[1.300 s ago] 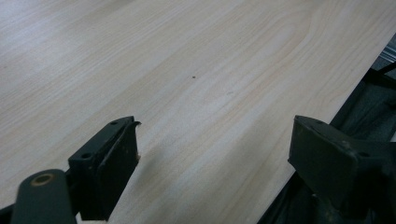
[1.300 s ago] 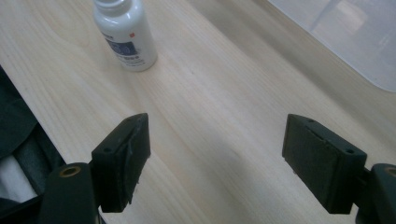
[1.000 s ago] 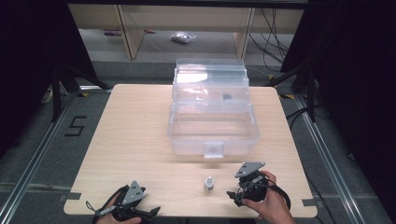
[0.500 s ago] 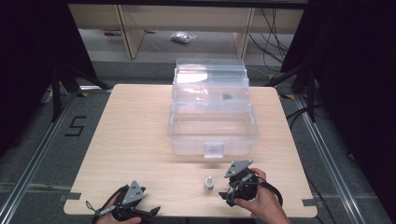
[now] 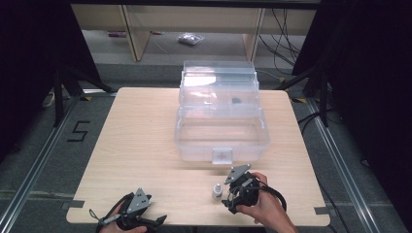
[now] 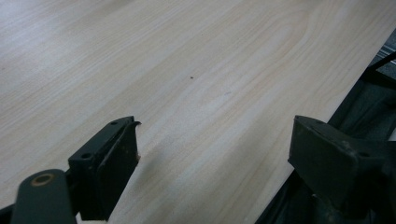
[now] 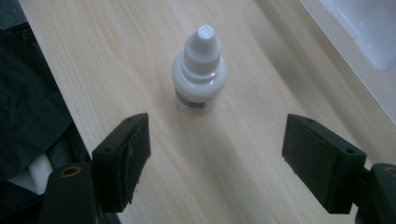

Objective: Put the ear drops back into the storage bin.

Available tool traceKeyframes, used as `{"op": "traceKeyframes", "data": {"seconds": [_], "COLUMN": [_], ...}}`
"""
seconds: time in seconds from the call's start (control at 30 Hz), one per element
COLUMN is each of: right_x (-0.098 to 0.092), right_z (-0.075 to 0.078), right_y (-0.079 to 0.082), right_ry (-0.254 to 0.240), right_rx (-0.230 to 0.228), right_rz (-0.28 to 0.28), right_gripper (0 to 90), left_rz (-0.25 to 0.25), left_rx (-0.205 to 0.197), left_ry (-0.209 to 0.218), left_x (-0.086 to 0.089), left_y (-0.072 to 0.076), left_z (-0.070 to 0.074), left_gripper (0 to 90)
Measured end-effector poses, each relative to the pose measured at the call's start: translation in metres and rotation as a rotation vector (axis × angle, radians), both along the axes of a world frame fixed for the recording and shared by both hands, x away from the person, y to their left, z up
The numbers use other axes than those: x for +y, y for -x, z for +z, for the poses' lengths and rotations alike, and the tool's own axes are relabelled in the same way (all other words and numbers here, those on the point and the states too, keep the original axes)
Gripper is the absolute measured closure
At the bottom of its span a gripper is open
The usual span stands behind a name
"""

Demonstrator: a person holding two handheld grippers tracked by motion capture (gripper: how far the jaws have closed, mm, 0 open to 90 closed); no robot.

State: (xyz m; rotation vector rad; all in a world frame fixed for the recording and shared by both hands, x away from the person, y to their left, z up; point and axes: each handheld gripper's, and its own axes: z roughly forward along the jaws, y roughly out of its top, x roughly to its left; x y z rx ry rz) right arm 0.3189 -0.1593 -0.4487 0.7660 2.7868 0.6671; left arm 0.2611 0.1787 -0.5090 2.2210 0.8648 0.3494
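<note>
Jaws wide apart on the right gripper, nothing between them yet; aimed at a small white bottle standing upright on the tabletop, just ahead of the tips and near the front wall of the clear box. Jaws likewise apart and empty on the left gripper, low over bare wood at the near edge, well apart from the bottle. Main risk, judging from this: tipping. Narrow, light and tall for its base, so likely to topple or skid away if nudged by one jaw before the other arrives. Slightly off the centre line between the jaws in the right gripper view, so worth centring before closing; otherwise a push from one side first, then a roll across the wood, perhaps off the near edge. Second risk: closing too high, on the tapered cap, and squeezing the bottle out downward; better to clamp on the round body. Third: coming in too low and scraping the tabletop with the tips. If bound for the box, also a chance of clipping its front rim unless lifted clear first.
</note>
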Motion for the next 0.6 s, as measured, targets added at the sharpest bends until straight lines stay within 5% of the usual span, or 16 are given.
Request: {"op": "traceKeyframes", "data": {"seconds": [0.6], "right_x": [0.037], "right_z": [-0.003], "right_y": [-0.011], "right_ry": [0.068], "right_rx": [-0.005], "right_rz": [0.102], "right_gripper": [28.6], "left_rz": [-0.004], "left_rx": [-0.002], "left_ry": [0.003], "left_x": [0.0], "left_y": [0.0], "left_z": [0.0], "left_gripper": [15.2]}}
